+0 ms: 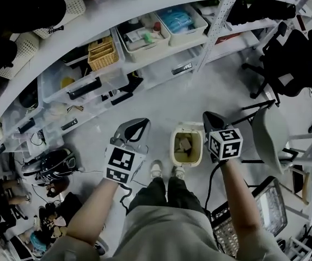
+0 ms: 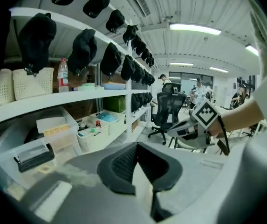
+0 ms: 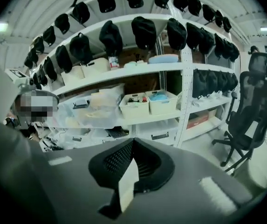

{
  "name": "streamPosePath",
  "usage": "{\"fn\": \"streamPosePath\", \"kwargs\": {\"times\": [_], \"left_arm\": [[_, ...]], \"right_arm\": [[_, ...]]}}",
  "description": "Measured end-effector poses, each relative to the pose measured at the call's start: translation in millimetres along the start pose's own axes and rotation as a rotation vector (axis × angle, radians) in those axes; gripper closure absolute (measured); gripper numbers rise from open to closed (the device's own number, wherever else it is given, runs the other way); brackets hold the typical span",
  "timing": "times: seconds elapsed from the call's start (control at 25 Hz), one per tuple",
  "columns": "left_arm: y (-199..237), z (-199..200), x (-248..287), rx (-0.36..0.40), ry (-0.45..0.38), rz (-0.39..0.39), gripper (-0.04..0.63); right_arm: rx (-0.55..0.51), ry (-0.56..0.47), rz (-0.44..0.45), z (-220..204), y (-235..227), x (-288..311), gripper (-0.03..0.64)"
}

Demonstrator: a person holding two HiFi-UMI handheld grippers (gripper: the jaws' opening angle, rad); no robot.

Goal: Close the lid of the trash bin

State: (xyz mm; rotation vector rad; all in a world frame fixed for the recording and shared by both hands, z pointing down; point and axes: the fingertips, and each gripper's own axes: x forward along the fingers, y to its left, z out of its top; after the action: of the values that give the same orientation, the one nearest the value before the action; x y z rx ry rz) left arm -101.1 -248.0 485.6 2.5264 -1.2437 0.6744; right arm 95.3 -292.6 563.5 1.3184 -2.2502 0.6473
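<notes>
1. Open bin [image 1: 187, 144] stands on the floor at the centre of the head view, just ahead of the shoes [image 1: 166, 170]. Contents show, so the lid is not yet shut, and I can't pick out the lid itself.
2. Right gripper [image 1: 214, 123] hovers just beside the bin's right rim, probably staged for the reach. Left gripper [image 1: 134, 128] hangs apart, to the left.
3. Both sets of jaws are pressed together, with nothing between them.
4. Only the head view shows the bin. The gripper views point at shelves [image 3: 138, 71] and caps [image 3: 145, 31].

no text or label can be read.
</notes>
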Motion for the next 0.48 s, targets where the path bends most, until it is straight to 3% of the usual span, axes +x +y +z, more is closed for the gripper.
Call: {"fn": "streamPosePath", "kwargs": {"times": [0.24, 0.48], "left_arm": [[4.3, -47.3, 49.1, -0.075, 0.093, -0.014, 0.594], [2.2, -107.1, 84.0, -0.113, 0.195, -0.035, 0.594]], "right_arm": [[0.022, 0.189, 0.008, -77.1, -35.9, 81.8, 0.614], [0.059, 0.366, -0.025, -157.9, -70.1, 124.5, 0.614]]}}
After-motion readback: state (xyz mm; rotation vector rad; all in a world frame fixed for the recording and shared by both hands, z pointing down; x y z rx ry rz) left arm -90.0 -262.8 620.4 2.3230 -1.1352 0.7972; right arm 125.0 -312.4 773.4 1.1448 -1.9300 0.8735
